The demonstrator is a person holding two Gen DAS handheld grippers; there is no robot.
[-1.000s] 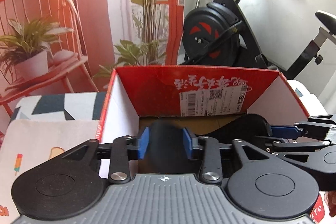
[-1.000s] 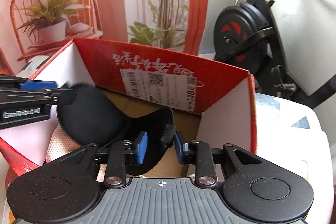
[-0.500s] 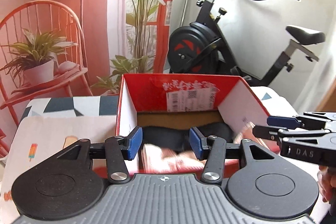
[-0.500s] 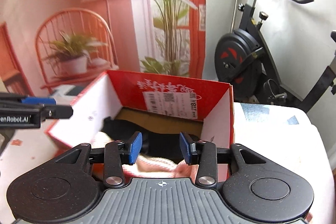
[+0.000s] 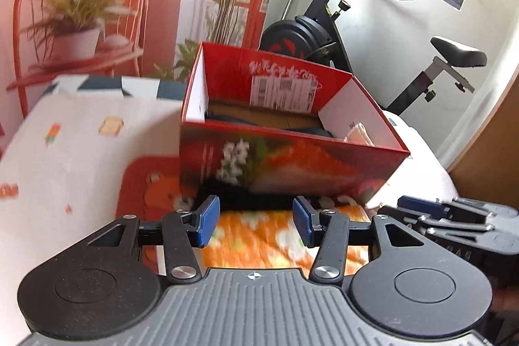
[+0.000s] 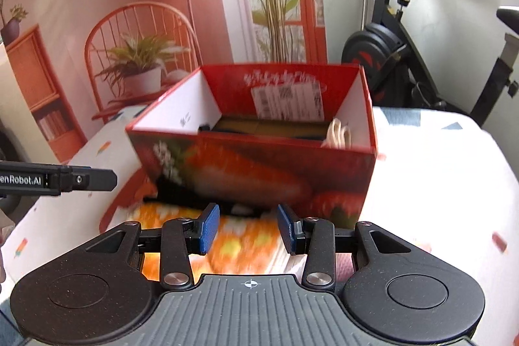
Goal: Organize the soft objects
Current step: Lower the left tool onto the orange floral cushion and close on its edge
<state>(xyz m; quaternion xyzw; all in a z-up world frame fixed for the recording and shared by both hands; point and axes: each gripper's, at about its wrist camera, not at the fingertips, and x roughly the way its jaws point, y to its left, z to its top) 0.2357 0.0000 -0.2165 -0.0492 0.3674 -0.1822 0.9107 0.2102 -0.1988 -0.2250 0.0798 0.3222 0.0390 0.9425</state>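
both grippers stand on the near side of the red cardboard box [image 5: 292, 171], pointing toward it and tilted downward. left gripper [image 5: 256, 224] has its blue pads [image 5: 207, 222] spread apart with nothing between them; its jaws have just been opening. right gripper [image 6: 248, 227] shows the same, blue pads [image 6: 209, 227] parted and empty, its jaws also having just been opening, though they stand a little narrower than the left pair. in the left wrist view the right gripper's fingers [image 5: 431, 213] show to the right of the box's near corner, and in the right wrist view the left gripper's finger [image 6: 65, 179] juts in to the left of the box.

the box sits open-topped on a white patterned cloth [image 5: 65, 158], its near wall printed with strawberries and white flowers, its far inner wall carrying a white shipping label [image 6: 288, 101]. inside the box lies a dark soft item [image 5: 305, 130] along the bottom, mostly hidden by the near wall, and a cream-and-pink fabric piece [image 6: 339, 135] leans in the right corner against the white side wall. in front of the box, between it and the grippers, lies an orange floral fabric [image 5: 259, 242], blurred, with a dark patch at the foot of the box; what that patch is cannot be told. behind the box stand an exercise bike [image 5: 327, 31] and a printed backdrop [image 6: 136, 31] with a chair and plants.
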